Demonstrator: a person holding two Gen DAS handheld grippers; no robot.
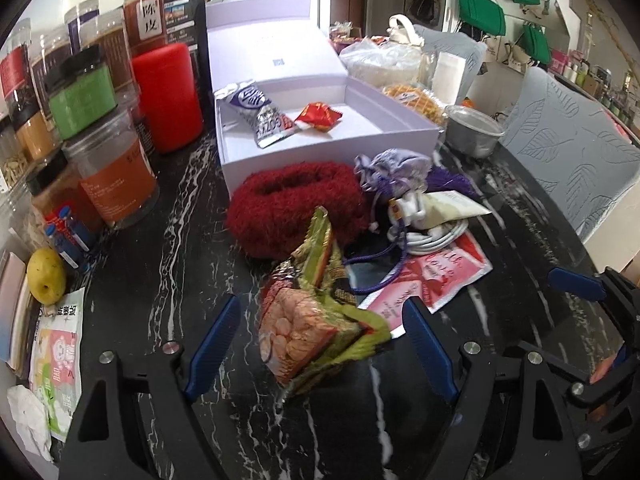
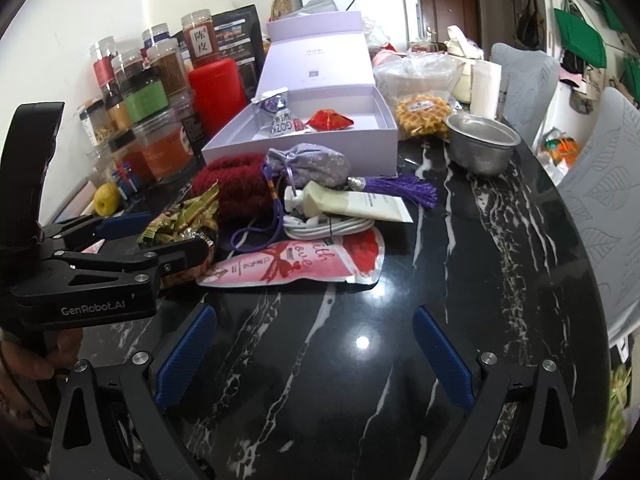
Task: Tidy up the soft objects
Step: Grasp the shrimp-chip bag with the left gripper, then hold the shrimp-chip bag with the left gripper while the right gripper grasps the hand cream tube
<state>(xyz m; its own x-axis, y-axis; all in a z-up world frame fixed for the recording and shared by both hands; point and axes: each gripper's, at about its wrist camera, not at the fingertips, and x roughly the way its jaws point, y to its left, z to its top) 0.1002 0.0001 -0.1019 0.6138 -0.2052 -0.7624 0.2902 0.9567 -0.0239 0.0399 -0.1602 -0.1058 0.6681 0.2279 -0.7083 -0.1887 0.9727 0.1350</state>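
An open lilac box (image 1: 332, 152) (image 2: 304, 152) stands on the black marble table and holds a silver snack packet (image 1: 264, 120) (image 2: 282, 122) and a red packet (image 1: 318, 117) (image 2: 330, 120). In front lie a dark red fuzzy ring (image 1: 296, 208) (image 2: 236, 188), a lilac sachet pouch (image 1: 390, 172) (image 2: 308, 166), a cream tube (image 2: 352, 202), a white cable (image 2: 328, 226) and a pink pouch (image 1: 432, 276) (image 2: 304, 264). My left gripper (image 1: 320, 344) (image 2: 156, 240) is open, its jaws either side of a green snack bag (image 1: 308, 320) (image 2: 180, 216). My right gripper (image 2: 312, 352) is open and empty over bare table.
Jars (image 1: 108, 168) and a red canister (image 1: 168, 96) line the left side. A yellow fruit (image 1: 46, 276) and packets lie at the left edge. A metal bowl (image 2: 480, 144), a waffle pack (image 2: 420, 114) and plastic bags stand behind the box. Grey chairs (image 2: 600, 208) are on the right.
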